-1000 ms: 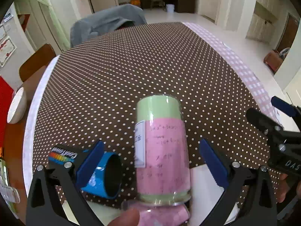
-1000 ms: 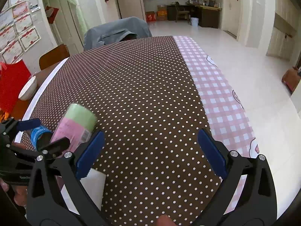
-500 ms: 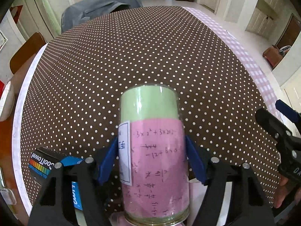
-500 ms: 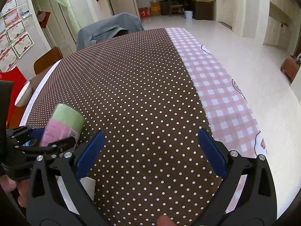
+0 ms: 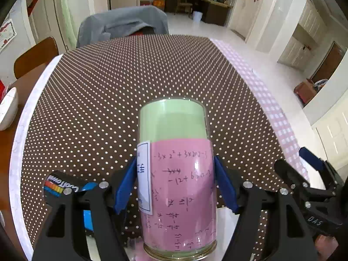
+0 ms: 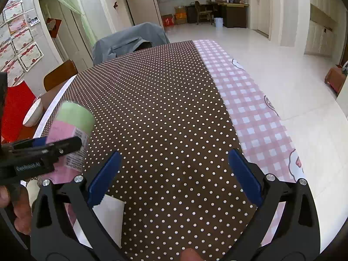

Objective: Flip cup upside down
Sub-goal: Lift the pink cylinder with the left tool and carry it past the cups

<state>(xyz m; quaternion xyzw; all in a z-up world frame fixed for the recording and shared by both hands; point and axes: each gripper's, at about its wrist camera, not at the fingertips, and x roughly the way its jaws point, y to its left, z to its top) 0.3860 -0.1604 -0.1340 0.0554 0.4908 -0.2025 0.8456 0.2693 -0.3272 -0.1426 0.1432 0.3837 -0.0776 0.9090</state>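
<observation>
The clear glass cup lined with green and pink paper is clamped at mid-height by the left claw, blue pads pressed on both sides, apparently lifted over the brown polka-dot desk; a mid-body grip suits turning it over. The right claw is held wide apart, empty, alongside.

left tongs: clamped on cup | right tongs: spread wide, holding nothing
</observation>
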